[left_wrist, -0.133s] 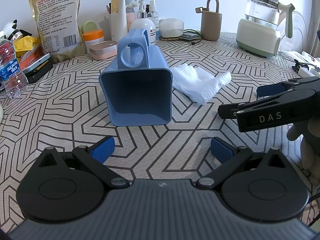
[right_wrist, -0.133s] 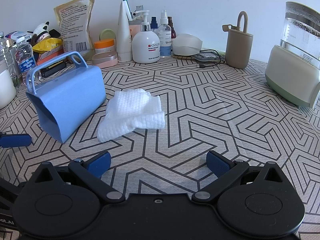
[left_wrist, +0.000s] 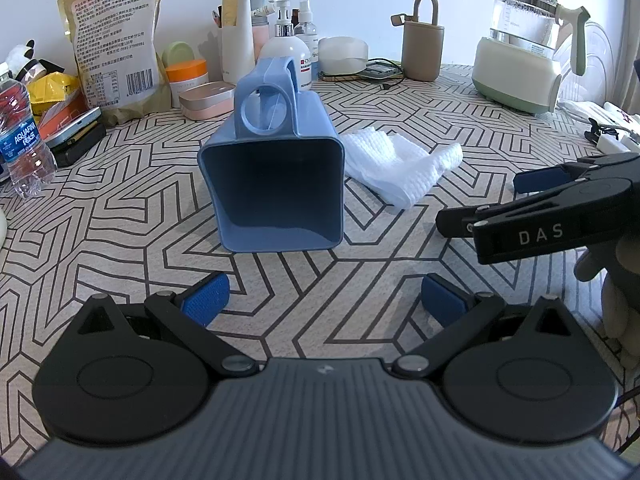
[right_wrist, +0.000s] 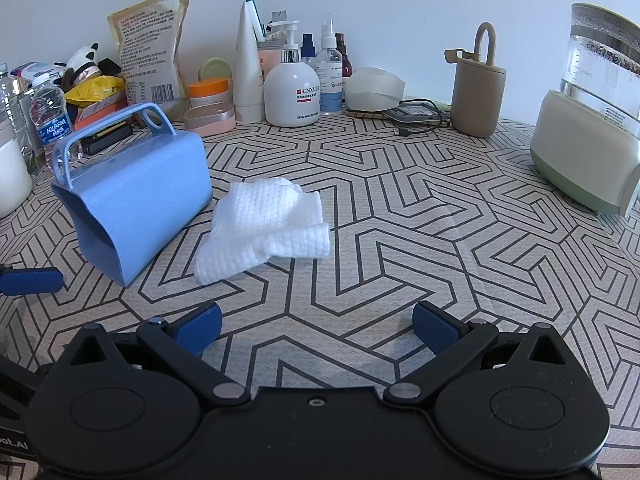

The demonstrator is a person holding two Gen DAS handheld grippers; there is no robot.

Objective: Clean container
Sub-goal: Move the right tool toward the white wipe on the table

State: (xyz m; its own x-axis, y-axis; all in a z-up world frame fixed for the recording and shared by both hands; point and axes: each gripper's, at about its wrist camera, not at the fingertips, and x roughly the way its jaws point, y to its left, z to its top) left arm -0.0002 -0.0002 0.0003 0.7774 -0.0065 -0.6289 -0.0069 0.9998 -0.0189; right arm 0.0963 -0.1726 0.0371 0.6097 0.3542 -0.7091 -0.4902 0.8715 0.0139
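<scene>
Patterned table (right_wrist: 400,240): blue container (left_wrist: 276,188) on side, cloth (right_wrist: 264,224) beside.

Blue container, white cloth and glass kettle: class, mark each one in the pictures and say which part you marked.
blue container (right_wrist: 160,188), right wrist view, on its broad side wall.
white cloth (right_wrist: 264,224), right wrist view, on the middle of the folded pile.
glass kettle (left_wrist: 516,68), left wrist view, on its cream base.

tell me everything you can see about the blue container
The blue container looks like matte plastic, boxy with rounded corners. It lies on its side on the patterned table, its open mouth facing the left gripper, inside bare. A looped handle runs along its upper side. The white cloth lies right beside it. No fingers touch it.
</scene>
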